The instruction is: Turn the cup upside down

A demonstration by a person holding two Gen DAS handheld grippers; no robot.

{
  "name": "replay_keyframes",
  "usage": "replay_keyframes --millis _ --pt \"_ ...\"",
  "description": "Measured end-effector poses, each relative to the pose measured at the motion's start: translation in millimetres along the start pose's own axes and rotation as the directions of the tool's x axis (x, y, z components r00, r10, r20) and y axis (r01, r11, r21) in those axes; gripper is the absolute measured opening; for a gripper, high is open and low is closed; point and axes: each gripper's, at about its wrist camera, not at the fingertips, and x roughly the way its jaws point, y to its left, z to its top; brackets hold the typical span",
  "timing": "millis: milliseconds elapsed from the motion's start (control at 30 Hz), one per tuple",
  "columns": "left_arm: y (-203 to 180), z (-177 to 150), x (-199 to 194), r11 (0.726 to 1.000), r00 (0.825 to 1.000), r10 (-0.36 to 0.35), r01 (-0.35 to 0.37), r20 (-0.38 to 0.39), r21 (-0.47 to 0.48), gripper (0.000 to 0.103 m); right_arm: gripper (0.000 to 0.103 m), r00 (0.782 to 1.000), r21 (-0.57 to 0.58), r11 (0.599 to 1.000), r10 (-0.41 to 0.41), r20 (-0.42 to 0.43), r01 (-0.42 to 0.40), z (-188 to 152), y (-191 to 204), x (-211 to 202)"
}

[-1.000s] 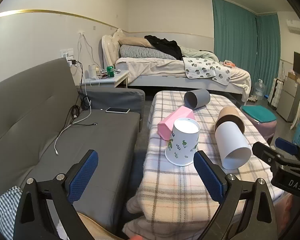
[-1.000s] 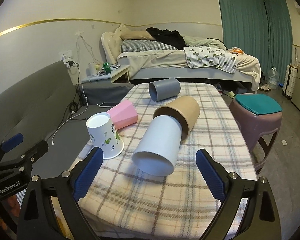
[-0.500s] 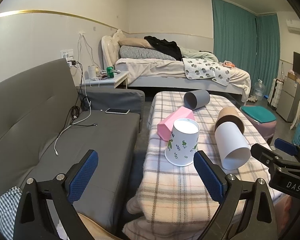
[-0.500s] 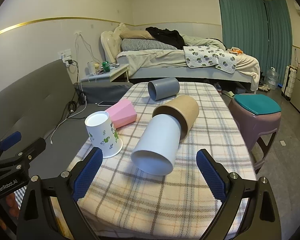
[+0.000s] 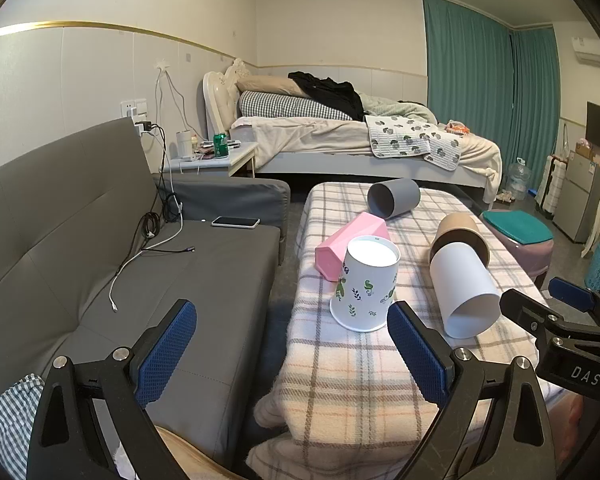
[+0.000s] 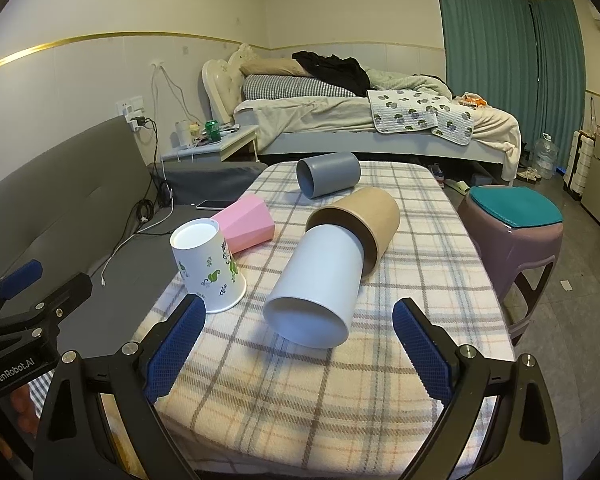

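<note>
Both claws hung wide apart and held nothing: the left claw [image 5: 292, 344] hovered off the near left corner of the desk [image 5: 364, 376], the right claw [image 6: 296, 344] over its near edge.

5 cups shared the plaid cloth. The leaf-printed paper cup [image 6: 209, 265] already stood mouth-down on the cloth. Taking it as the landmark: a pink faceted cup [image 6: 247, 224] lay on its side just behind it, possibly touching; a plain white cup [image 6: 320, 284] lay on its side to its right, mouth toward the cameras, its base tucked into the mouth of a brown cup [image 6: 364, 220]; a grey cup [image 6: 327, 179] lay on its side farther back.

By my reading the white cup was the likely next one to flip, since it sat between the right claw's fingers in view.

Risks from here:
1. Its round wall could roll on the soft cloth if only 1 pad touched first.
2. Pulling it out could drag the brown cup along, as the 2 are nested.
3. A hard squeeze might buckle the thin wall.
4. A wide swing could tip the printed cup, which stood near the desk's left edge
</note>
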Motion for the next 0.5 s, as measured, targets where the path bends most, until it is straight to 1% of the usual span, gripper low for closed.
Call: replay_keyframes --millis 500 --pt "1.2 -2.9 1.0 1.000 1.000 0.000 0.000 -0.004 0.003 0.099 0.095 1.000 -0.007 1.000 0.000 -0.008 0.000 -3.4 1.6 3.4"
